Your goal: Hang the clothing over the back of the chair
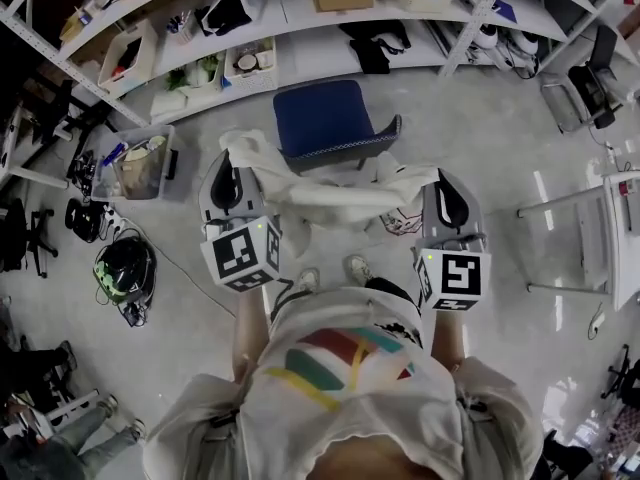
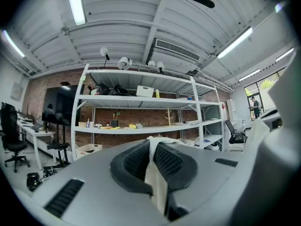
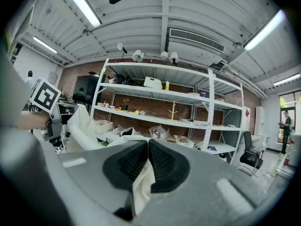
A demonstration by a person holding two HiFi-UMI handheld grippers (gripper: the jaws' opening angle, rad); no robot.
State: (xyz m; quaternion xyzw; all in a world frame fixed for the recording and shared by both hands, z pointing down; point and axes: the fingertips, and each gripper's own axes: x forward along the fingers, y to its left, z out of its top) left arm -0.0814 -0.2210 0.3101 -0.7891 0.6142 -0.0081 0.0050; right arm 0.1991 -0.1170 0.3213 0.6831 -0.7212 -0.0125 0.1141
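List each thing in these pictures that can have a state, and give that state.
left gripper: shut on the clothing
right gripper: shut on the clothing
clothing: held up, spread between both grippers
chair: upright, its back toward the person

the clothing (image 1: 335, 190) is cream, the chair (image 1: 322, 118) blue. the left gripper (image 1: 233, 168) and right gripper (image 1: 445, 178) are grey with black pads (image 2: 167, 161) and black-and-white marker cubes (image 1: 243, 256).

Count of things in view
Two grippers are seen, left gripper (image 1: 231, 170) and right gripper (image 1: 446, 181); one white garment (image 1: 330, 196), one blue chair (image 1: 322, 116) and one clear bin (image 1: 140, 164) are counted.
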